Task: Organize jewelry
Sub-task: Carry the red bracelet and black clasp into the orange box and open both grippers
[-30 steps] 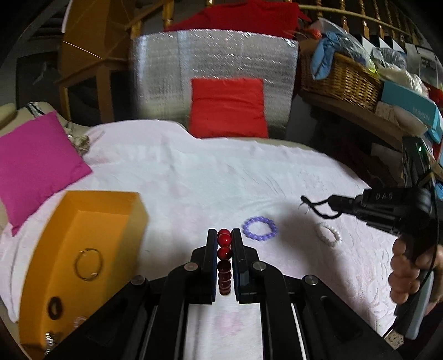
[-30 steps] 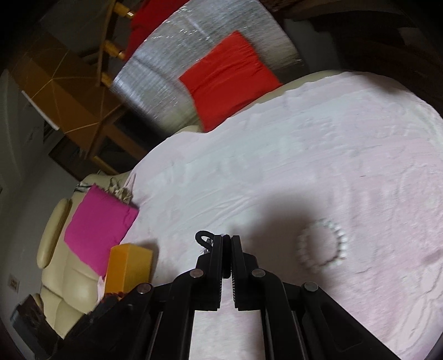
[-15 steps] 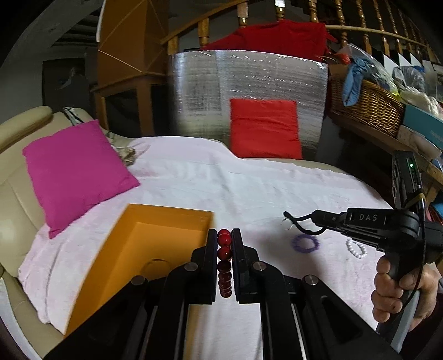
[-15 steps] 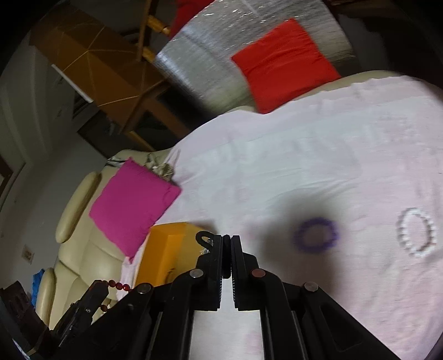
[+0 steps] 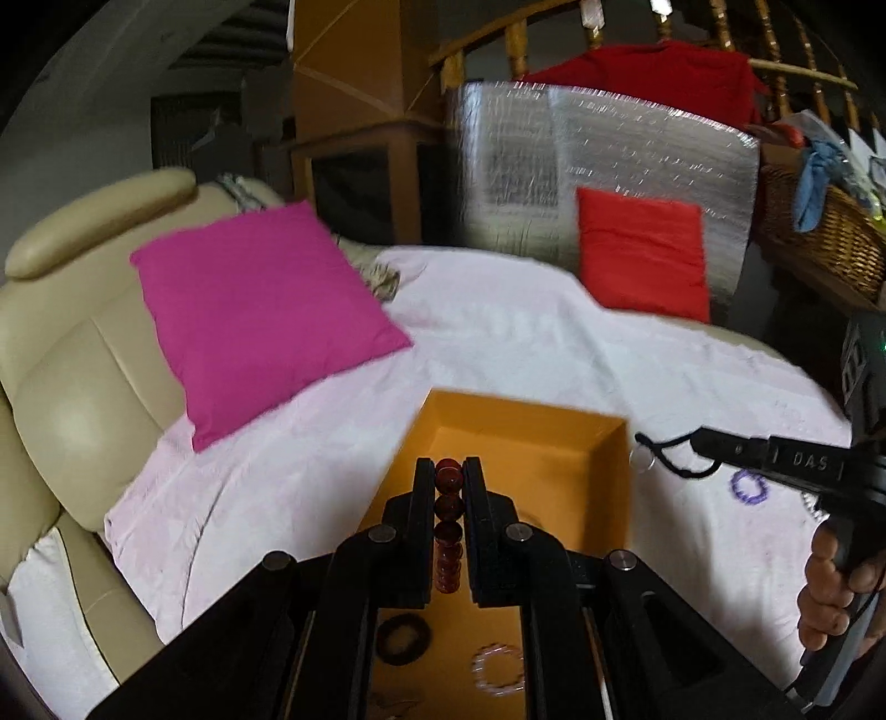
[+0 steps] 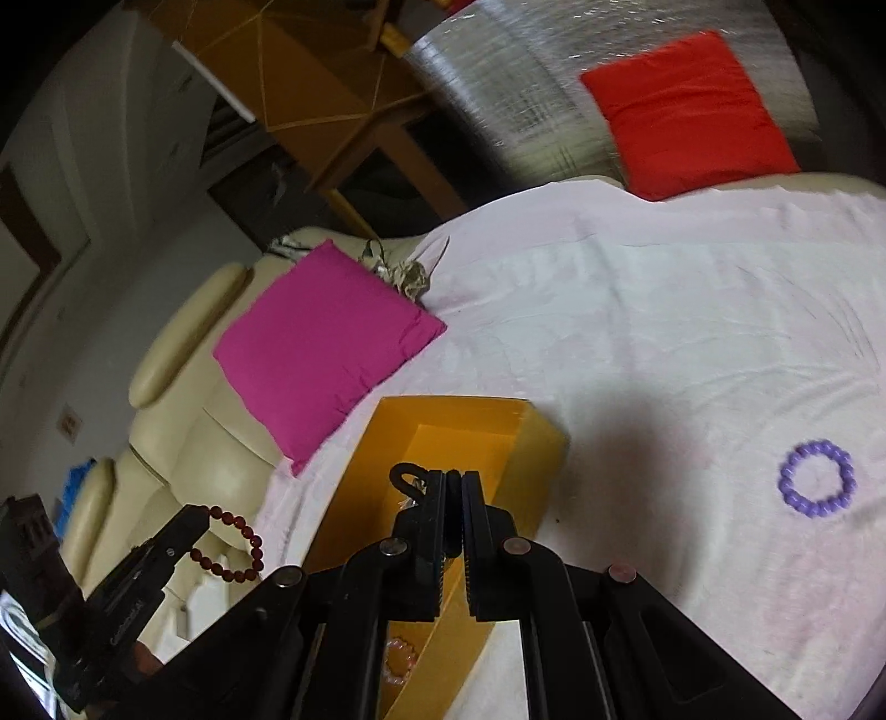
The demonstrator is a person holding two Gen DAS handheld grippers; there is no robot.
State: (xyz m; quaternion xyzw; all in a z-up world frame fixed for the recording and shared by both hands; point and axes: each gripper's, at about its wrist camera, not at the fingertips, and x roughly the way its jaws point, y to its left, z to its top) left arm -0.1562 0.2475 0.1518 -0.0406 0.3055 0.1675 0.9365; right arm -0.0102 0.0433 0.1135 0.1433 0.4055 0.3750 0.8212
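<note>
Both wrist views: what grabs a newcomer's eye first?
The left gripper shut on a dark red bead bracelet, held over the open orange box on the pale pink sheet. The right gripper is shut on a small black-corded charm, also above the box. Next come the magenta cushion at left and the purple bead bracelet lying loose on the sheet.

A lived-in home is suggested by a cream leather sofa (image 5: 72, 354) spread with a pink sheet (image 5: 554, 343), scattered cushions (image 5: 260, 310), a wooden stair railing (image 5: 554, 33) and a cluttered wicker basket (image 5: 825, 232).
</note>
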